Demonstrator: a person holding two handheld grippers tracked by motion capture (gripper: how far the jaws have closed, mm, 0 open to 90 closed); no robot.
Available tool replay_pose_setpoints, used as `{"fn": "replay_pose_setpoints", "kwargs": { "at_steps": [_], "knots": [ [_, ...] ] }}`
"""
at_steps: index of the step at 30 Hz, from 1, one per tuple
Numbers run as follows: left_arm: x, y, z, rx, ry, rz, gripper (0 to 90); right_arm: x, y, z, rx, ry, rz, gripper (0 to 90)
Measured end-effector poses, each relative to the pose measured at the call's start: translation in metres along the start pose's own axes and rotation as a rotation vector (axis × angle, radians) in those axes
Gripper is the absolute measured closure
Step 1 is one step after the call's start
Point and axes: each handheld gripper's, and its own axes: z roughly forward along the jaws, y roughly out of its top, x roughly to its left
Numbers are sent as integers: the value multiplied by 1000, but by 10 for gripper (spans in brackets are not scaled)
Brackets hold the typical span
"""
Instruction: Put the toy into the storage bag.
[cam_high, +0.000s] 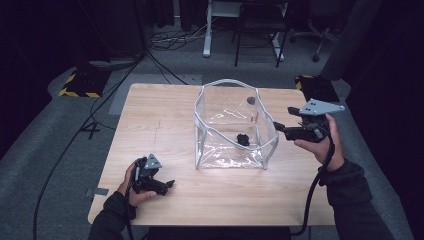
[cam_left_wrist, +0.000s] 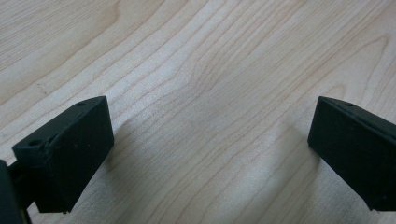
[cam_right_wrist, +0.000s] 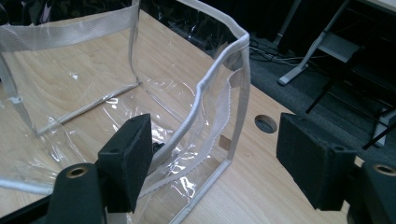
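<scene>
A clear plastic bag with white trim stands open-topped at the middle of the wooden table. A small black object lies on its floor. My right gripper hovers just off the bag's right wall with its jaws open. In the right gripper view the bag's white-edged corner shows between the pads of that gripper, and neither pad presses on it. My left gripper rests low at the table's front left. Its jaws stand wide apart over bare wood.
A round hole is cut in the tabletop behind the bag, close to its far right corner. Beyond the table are cables on the grey floor, desk legs and a chair. Yellow-and-black bases flank the far corners.
</scene>
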Motion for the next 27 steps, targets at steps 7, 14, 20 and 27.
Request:
{"fn": "replay_pose_setpoints", "kwargs": {
  "at_steps": [7,14,20,27],
  "knots": [
    [0,0,0,0,0,0,5,-7,-9,-5,3,-27,14,284],
    [0,0,0,0,-1,1,5,-12,-19,-4,18,-26,23,286],
    [0,0,0,0,0,0,5,-12,-29,-1,39,-30,34,287],
    [0,0,0,0,0,2,5,-12,-41,4,59,-17,53,287]
  ]
}}
